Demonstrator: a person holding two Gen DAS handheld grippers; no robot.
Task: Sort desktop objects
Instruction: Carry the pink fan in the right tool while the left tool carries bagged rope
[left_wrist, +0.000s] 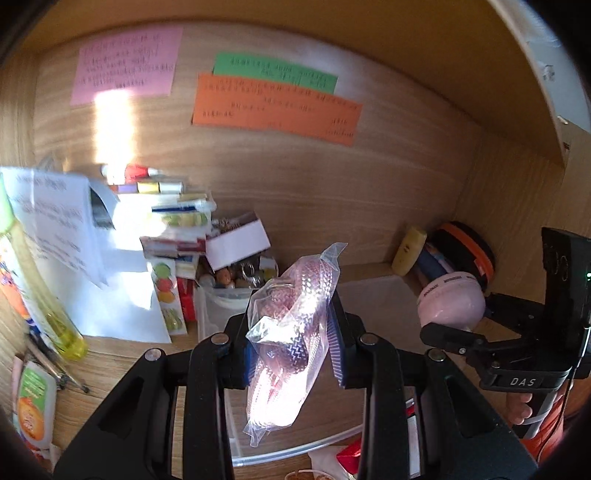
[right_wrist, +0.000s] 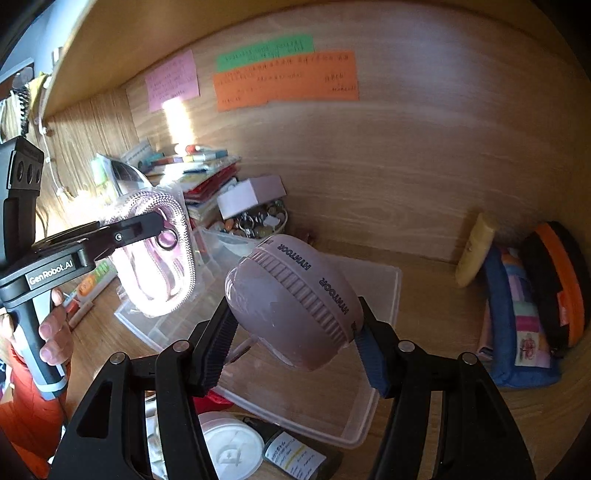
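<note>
The left gripper is closed on a clear plastic bag of pink braided cord with a metal ring, held upright in the air above the transparent plastic storage bin. The right gripper clamps a round dusty-pink plastic device printed with "HYNTOOR", tilted and lifted over the same bin, whose clear flat lid lies on the wooden desk. From the right wrist view, the bagged cord hangs just left of the pink device, apart from it. Against the back wall lean a blue fabric pouch and an orange-trimmed black case. A stack of boxes and papers fills the left corner.
</note>
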